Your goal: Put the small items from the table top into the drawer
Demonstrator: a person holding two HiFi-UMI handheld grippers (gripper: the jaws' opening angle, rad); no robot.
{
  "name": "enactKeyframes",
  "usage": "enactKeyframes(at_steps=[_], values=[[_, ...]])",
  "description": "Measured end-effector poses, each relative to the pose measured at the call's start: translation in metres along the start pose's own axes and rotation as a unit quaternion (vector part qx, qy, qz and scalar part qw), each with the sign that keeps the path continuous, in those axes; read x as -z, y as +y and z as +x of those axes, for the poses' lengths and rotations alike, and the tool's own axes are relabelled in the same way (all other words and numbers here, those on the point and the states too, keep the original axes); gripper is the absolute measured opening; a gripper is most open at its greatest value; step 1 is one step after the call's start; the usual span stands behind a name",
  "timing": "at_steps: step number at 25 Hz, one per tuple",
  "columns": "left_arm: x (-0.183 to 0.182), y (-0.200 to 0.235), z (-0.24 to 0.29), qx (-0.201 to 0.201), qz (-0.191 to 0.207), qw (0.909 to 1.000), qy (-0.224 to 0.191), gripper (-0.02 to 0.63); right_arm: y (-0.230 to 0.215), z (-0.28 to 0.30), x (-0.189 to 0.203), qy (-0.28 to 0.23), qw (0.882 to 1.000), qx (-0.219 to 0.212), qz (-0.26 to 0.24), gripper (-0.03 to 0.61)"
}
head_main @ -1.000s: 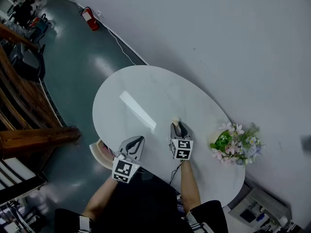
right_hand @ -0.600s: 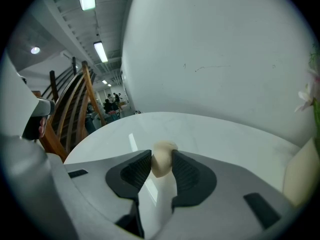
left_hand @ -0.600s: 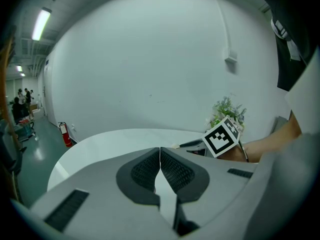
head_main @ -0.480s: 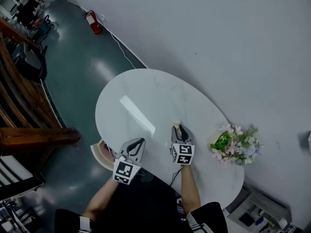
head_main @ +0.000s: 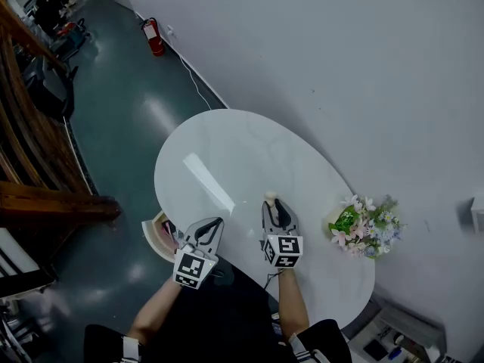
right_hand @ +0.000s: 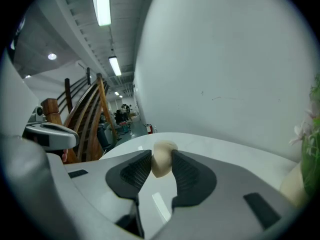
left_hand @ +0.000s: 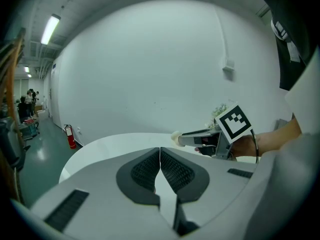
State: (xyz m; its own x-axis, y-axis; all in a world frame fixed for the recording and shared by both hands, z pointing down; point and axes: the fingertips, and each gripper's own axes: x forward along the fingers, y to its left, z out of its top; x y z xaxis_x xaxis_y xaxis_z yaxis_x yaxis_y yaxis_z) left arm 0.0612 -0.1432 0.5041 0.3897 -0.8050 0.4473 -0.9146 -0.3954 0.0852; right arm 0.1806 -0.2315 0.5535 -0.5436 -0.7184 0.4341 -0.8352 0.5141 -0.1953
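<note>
A small cream, egg-shaped item (right_hand: 161,159) sits between the pads of my right gripper (right_hand: 161,163), whose jaws have just been closing and now press on it. In the head view that gripper (head_main: 272,204) hovers over the near part of the white oval table (head_main: 227,150), with the item (head_main: 270,197) at its tip. My left gripper (head_main: 214,223) is shut and empty near the table's near-left edge, its pads meeting (left_hand: 160,154). The open drawer (head_main: 155,231) sticks out under the table's left side. The right gripper (left_hand: 176,139) also shows in the left gripper view.
A pot of pink and purple flowers (head_main: 363,228) stands on the table's right end. The grey wall runs close behind the table. A red fire extinguisher (head_main: 153,36) stands on the floor by the wall. Wooden stair rails (head_main: 38,165) line the left.
My right gripper has risen off the table top with the cream item between its jaws. The left gripper has drifted a little and stays shut.
</note>
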Motion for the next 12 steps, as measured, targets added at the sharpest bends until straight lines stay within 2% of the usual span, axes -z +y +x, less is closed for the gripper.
enactKeyframes(at_steps=[6,12], values=[[0.004,0.011,-0.032,-0.02,-0.005,0.9996,-0.017,0.02,0.051,-0.022,-0.014,-0.019,0.999,-0.038,-0.017,0.146],[0.018,0.025,-0.069,-0.045,-0.022,0.9984,-0.027,0.02,0.112,-0.034,-0.011,-0.016,0.995,-0.089,-0.039,0.146]])
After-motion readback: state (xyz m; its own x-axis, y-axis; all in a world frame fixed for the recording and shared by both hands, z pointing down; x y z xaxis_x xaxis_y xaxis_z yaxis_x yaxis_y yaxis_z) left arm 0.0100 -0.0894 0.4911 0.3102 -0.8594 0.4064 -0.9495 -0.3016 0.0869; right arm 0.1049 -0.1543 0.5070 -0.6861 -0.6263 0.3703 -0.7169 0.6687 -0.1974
